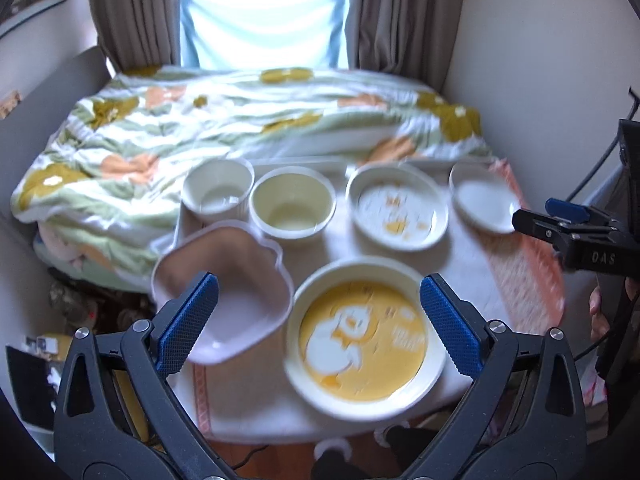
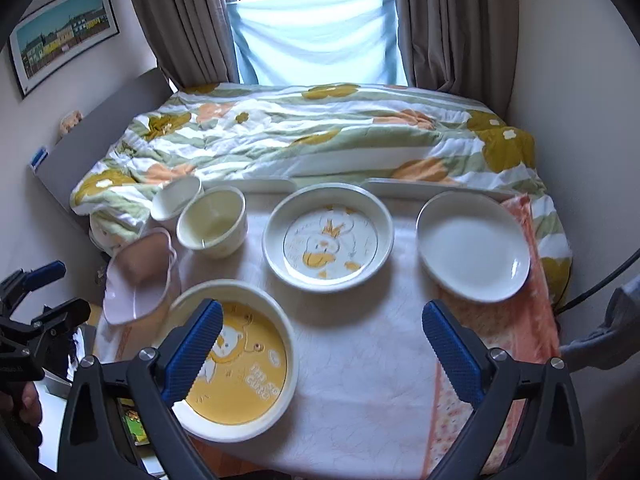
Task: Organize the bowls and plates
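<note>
1. We see six pieces of tableware on a small table covered by a white cloth with an orange patterned edge.
2. Nearest us sits the yellow plate with a white cartoon figure and a cream rim, at the table's front left.
3. Just left of it, a pink scalloped bowl lies tilted at the table's left edge, close to the yellow plate's rim; we cannot tell whether they touch.
4. Behind these, the back row runs left to right: a white ribbed cup, a cream bowl just beside it, a white plate printed with a duck, and a plain white plate on the cloth's orange edge.
5. The duck plate and the plain plate stand apart from each other, both upright and empty.
6. Our left gripper hangs above the front of the table with its blue pads spread wide; the pink bowl and yellow plate show between them from above, but nothing is gripped.
7. Our right gripper is likewise spread wide over bare cloth, holding nothing.
8. Beyond the table lies a bed with a flowered quilt, then grey curtains framing a bright window, and a framed picture on the left wall.
</note>
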